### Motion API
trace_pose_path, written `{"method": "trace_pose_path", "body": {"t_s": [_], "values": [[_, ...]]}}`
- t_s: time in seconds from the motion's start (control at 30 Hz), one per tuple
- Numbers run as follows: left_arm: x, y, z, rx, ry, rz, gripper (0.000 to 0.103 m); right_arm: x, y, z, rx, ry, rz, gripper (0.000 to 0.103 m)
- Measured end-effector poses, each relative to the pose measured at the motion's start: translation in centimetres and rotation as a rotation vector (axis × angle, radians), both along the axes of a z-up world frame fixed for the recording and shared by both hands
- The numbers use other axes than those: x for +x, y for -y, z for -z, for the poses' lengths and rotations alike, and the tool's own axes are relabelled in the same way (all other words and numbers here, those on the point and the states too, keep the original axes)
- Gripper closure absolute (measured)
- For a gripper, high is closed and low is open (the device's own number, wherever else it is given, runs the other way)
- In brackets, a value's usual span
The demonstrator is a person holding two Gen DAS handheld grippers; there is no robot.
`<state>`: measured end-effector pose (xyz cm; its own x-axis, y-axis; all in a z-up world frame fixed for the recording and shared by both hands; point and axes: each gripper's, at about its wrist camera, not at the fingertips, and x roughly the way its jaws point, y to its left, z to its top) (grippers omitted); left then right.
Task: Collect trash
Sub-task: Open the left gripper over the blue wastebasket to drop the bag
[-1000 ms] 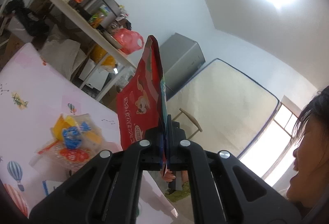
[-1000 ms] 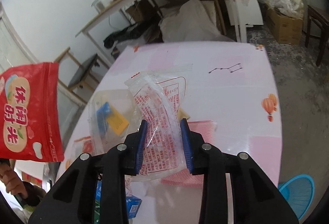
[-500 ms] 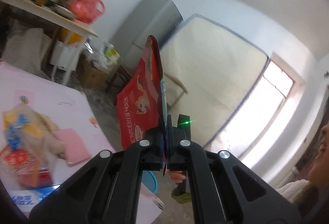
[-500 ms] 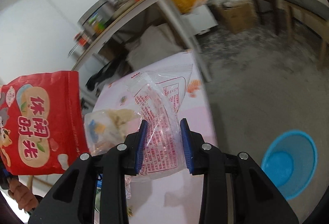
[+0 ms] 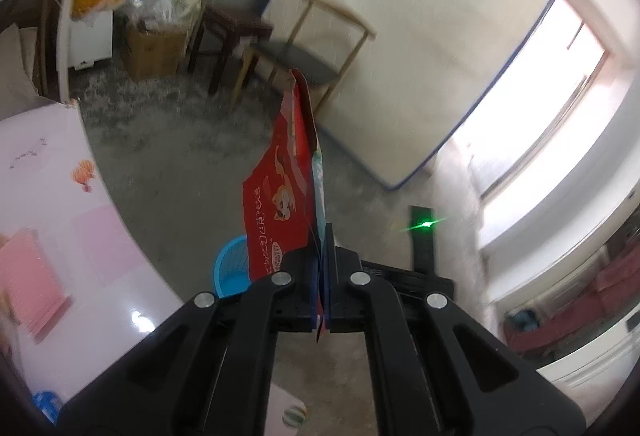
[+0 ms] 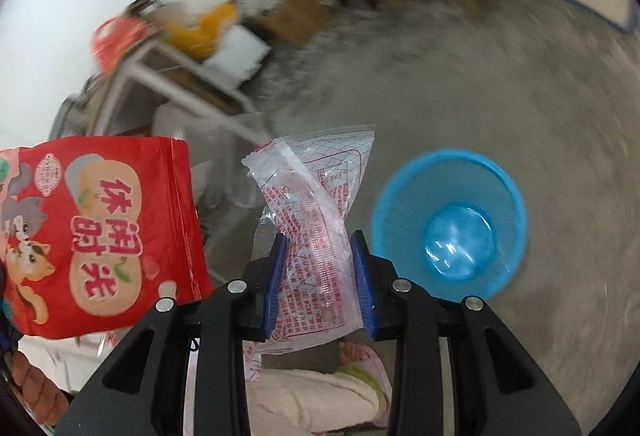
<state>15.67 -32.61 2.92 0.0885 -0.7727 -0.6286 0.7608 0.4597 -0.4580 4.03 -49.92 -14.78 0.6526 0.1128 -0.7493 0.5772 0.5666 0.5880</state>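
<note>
Red snack bag (image 5: pixel 276 212) stands edge-on in the left wrist view, its long axis running up and away from the left gripper (image 5: pixel 321 288), top edge pointing toward the chair (image 5: pixel 316 48) by the wall; the jaws are pressed together on the bag's lower corner, with a scrap of it poking out below the pads; the blue basket (image 5: pixel 228 272) lies on the floor just left of that bag and partly hidden behind it, beside the rounded edge of the pink table (image 5: pixel 80 236).

Seen from the right wrist view, the same red snack bag (image 6: pixel 100 232) shows its printed face, hanging upright well to the left of the blue basket (image 6: pixel 448 220); the clear printed wrapper (image 6: pixel 316 228) sits between bag and basket, just left of the basket's rim; its long axis runs straight out from the right gripper (image 6: pixel 318 280), sealed end pointing up and away, and it is creased and twisted along its middle; the blue pads (image 6: pixel 362 276) pinch the wrapper from both sides, partly parted by its bulk, and its lower end trails back between the fingers; the basket stands open side up on the grey floor (image 6: pixel 520 84), right of the gripper's tips; background is motion-blurred.
</note>
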Motion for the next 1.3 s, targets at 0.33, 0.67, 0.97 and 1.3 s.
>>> {"method": "trace_pose_path", "body": {"t_s": [0.33, 0.67, 0.97, 1.3], "values": [[0.8, 12.4, 11.6, 0.383, -0.071, 0.079, 0.103, -3.5, 5.4, 12.9, 0.243, -0.135, 0.138, 0.071], [3.0, 18.6, 20.0, 0.598, -0.016, 0.042, 0.075, 1.3, 8.2, 19.7, 0.205, -0.264, 0.114, 0.042], [4.5, 17.2, 20.0, 0.581, -0.042, 0.015, 0.069, 0.5, 8.2, 21.4, 0.188, -0.288, 0.148, 0.041], [4.2, 11.3, 11.6, 0.450, 0.037, -0.013, 0.059, -1.8, 8.5, 18.4, 0.103, -0.273, 0.181, 0.041]]}}
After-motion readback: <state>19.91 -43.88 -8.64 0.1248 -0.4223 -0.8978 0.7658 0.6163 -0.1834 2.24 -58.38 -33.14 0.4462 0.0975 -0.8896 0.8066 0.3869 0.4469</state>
